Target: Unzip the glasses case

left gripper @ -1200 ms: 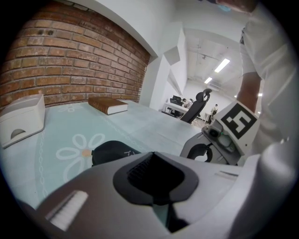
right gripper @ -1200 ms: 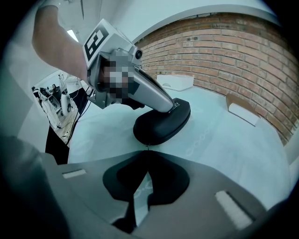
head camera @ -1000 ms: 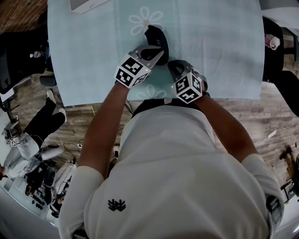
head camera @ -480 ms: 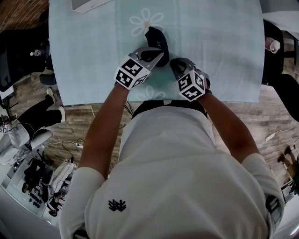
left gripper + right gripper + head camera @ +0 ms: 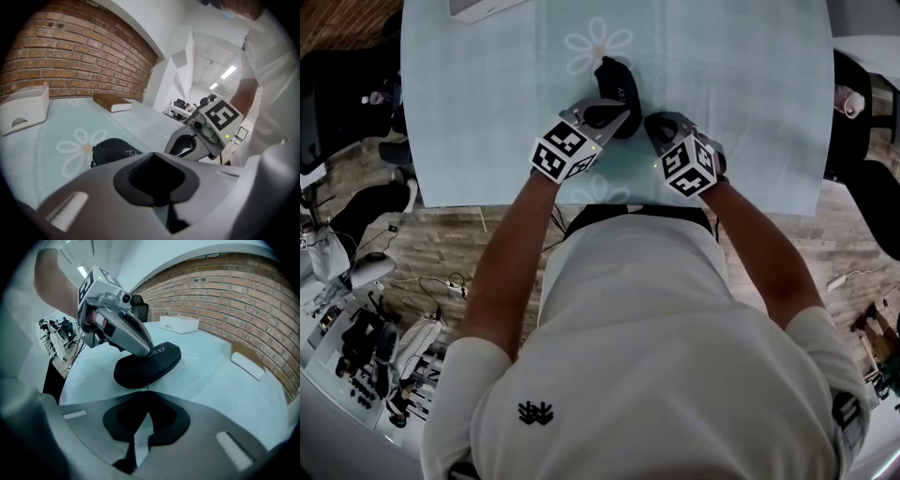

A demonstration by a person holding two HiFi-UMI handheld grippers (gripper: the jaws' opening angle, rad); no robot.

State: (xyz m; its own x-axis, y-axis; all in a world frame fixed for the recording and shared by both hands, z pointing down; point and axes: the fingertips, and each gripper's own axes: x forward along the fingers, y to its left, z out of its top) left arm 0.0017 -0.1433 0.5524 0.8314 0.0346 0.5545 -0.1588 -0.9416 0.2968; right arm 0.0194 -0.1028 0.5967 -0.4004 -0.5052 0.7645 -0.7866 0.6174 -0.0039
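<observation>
Right gripper view tells me most: my right claw (image 5: 146, 397) is clenched, and the small zipper pull (image 5: 146, 387) sits exactly at its tips, so I judge it nipped there, though the pull is too tiny to be sure. The black glasses case (image 5: 150, 364) lies flat in the centre of that frame, just beyond the tips. My left claw (image 5: 143, 350) comes in from the upper left. It is closed on nothing, and its nose rests on top of the case to pin it down.

I judge this to be the start of the unzipping, with the case looking shut and the pull at its near end. The next move calls for a steady draw along the seam, curving round the end, while the left claw bears down so the case does not slide or pivot.

The surface (image 5: 211, 376) is covered in a pale blue-green cloth with a daisy print (image 5: 598, 45). A white box (image 5: 179, 323) sits towards the top of the frame and a flat carton (image 5: 246, 361) at the right. A brick wall (image 5: 225, 282) runs behind them.
</observation>
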